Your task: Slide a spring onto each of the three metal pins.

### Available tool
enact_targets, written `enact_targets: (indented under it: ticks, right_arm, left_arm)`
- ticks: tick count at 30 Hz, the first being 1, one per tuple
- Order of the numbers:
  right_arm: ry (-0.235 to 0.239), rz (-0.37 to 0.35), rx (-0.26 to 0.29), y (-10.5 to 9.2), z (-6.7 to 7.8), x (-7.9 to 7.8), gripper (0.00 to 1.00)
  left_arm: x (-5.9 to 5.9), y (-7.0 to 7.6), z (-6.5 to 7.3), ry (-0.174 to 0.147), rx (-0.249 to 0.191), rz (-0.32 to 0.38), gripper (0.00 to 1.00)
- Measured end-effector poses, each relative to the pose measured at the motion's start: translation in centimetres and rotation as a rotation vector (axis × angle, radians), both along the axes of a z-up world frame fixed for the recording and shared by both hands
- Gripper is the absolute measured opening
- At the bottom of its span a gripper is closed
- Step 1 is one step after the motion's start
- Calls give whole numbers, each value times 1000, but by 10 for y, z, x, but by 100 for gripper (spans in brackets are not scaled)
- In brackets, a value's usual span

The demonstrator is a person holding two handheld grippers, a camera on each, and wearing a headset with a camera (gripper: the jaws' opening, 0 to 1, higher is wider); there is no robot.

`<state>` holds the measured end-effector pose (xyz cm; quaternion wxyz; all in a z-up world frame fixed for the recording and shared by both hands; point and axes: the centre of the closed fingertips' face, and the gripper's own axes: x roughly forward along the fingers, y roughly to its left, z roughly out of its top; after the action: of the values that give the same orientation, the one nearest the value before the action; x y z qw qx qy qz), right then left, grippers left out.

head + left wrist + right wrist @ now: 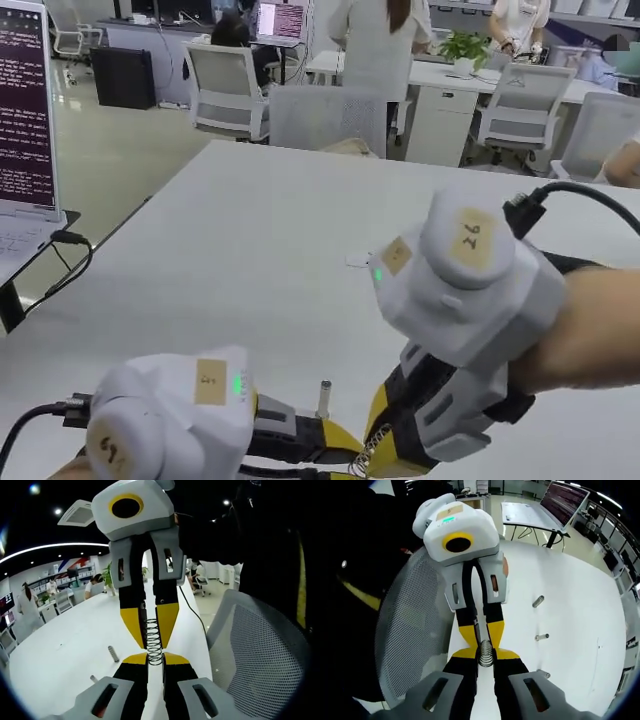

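Closest in, the left gripper [154,662] and the right gripper [486,656] meet tip to tip and share one thin coiled steel spring [154,639]. In the left gripper view the spring runs lengthwise. Its lower end sits in that gripper's own yellow-tipped fingers [134,659], which are drawn narrow on it, and the rest runs up between the other gripper's fingers, which pinch the coil. The right gripper view looks at the same spring end-on, nipped between its own fingers [509,653]. Holding it in two places looks meant to keep a floppy coil straight and its open end true, perhaps so one gripper can take a better hold before aiming. I cannot tell which gripper will carry it on

Just past the fingertips in the head view stands the nearest pin [324,396], close to the spring but not touching it. The right gripper view shows all three short metal pins [542,637] in a row on the white surface [580,580]. They look bare, so I judge that no spring is on yet

A grey mesh chair back [260,645] sits beside the surface edge. Farther off are a laptop screen [25,110], white office chairs [225,85] and people at desks
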<state>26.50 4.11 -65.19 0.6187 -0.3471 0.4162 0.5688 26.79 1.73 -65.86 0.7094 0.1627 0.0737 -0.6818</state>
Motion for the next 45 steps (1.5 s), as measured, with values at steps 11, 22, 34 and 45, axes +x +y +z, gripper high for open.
enact_targets:
  ticks: [11, 22, 34, 45]
  right_arm:
    - [15, 35, -83, 2, 0, 8, 8]
    - [-1, 60, -117, 2, 3, 15, 8]
    - [1, 46, -113, 3, 2, 19, 8]
    - [-8, 42, -113, 3, 2, 23, 8]
  left_arm:
    - [9, -1, 0, 10, -13, 32, 3]
    - [17, -1, 2, 17, -33, 56, 3]
    - [20, 0, 0, 37, -35, 74, 4]
    - [19, 2, -3, 86, -30, 83, 15]
